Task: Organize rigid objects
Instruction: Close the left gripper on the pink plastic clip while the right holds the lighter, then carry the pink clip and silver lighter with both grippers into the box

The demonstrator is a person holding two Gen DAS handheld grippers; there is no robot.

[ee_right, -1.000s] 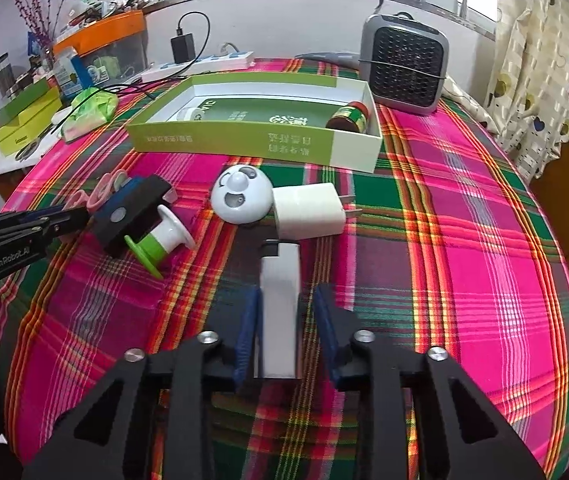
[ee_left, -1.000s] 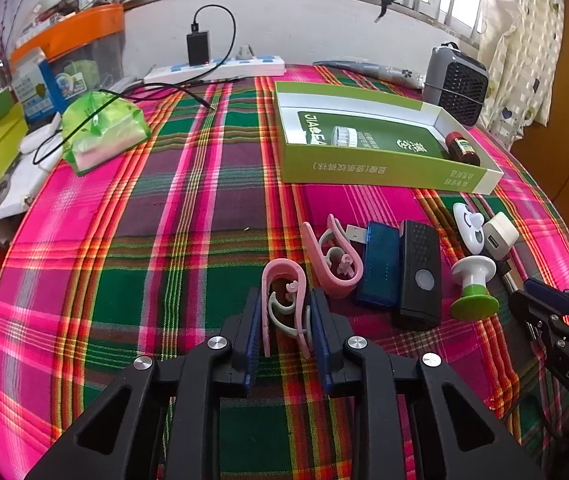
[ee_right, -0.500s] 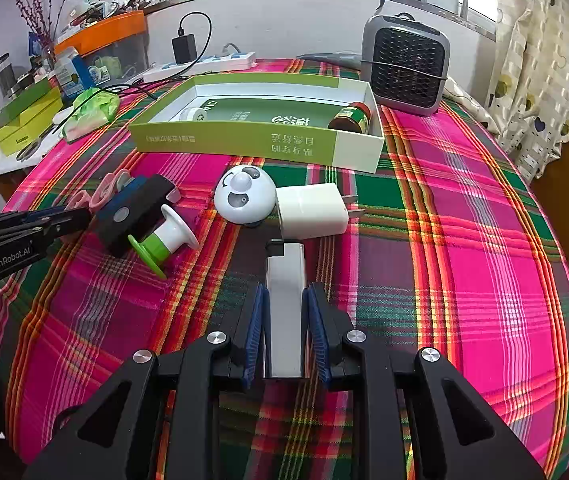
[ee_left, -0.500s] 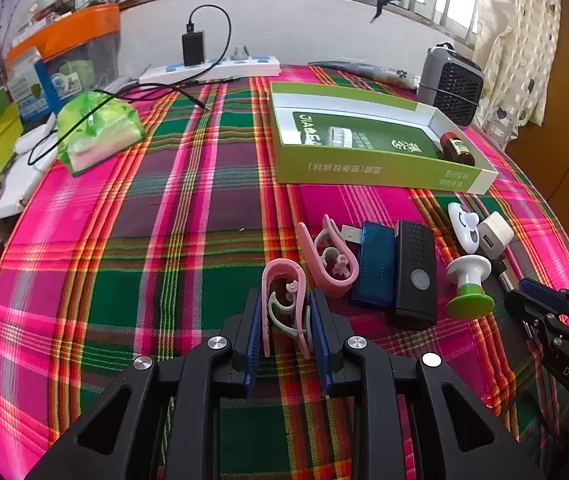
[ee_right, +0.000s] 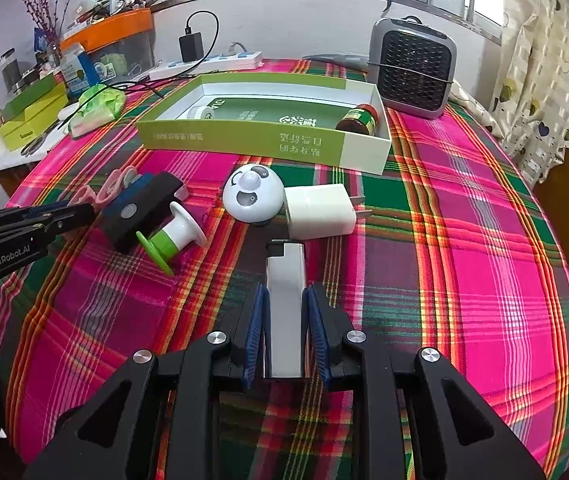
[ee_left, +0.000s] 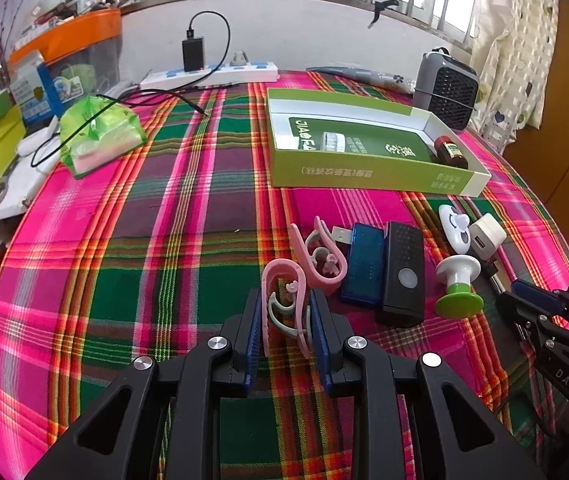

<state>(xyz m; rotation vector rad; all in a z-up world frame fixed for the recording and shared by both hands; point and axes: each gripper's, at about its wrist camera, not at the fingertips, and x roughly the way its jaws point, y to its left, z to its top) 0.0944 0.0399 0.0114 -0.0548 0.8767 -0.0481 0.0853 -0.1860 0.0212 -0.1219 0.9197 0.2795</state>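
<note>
In the left wrist view my left gripper [ee_left: 284, 302] is shut on a pink clip [ee_left: 282, 280] standing on edge on the plaid cloth. A second pink clip [ee_left: 320, 256] lies just beyond it, beside a blue USB device [ee_left: 362, 264] and a black remote [ee_left: 402, 276]. In the right wrist view my right gripper [ee_right: 284, 300] is shut on a silver lighter [ee_right: 284, 280] with a black top. Ahead of it lie a white charger [ee_right: 320, 210], a round white panda gadget [ee_right: 253, 194] and a white-and-green stopper [ee_right: 172, 238]. The green box [ee_right: 260, 142] holds a brown jar [ee_right: 358, 120].
A grey heater [ee_right: 412, 66] stands behind the box at the right. A power strip [ee_left: 212, 74], cables and a green bag [ee_left: 100, 136] sit at the back left. My left gripper [ee_right: 80, 213] reaches in from the left edge of the right wrist view. The round table's edge curves close on both sides.
My right gripper's jaws stood apart around the silver lighter and have closed onto it. The left gripper keeps its grip on the pink clip and has not moved.
</note>
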